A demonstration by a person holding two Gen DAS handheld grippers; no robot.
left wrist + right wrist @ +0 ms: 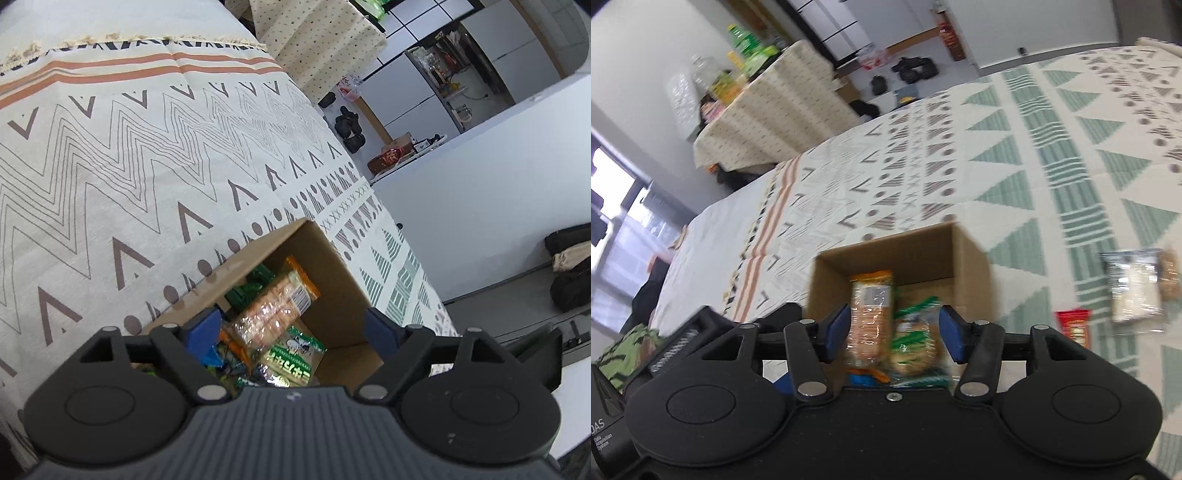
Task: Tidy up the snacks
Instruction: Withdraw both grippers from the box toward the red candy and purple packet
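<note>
An open cardboard box stands on the patterned bed cover. Inside lie an orange cracker pack, a green-and-white snack pack and a round cookie pack. My left gripper is open above the box, with nothing between its fingers. My right gripper is open above the box, its blue pads either side of the packs. On the cover to the right lie a red snack pack, a white rice-cracker pack and a brown snack.
The patterned bed cover spreads wide around the box. A dotted-cloth table with bottles stands beyond the bed. Black bags lie on the floor. A white wall runs along the bed's right side.
</note>
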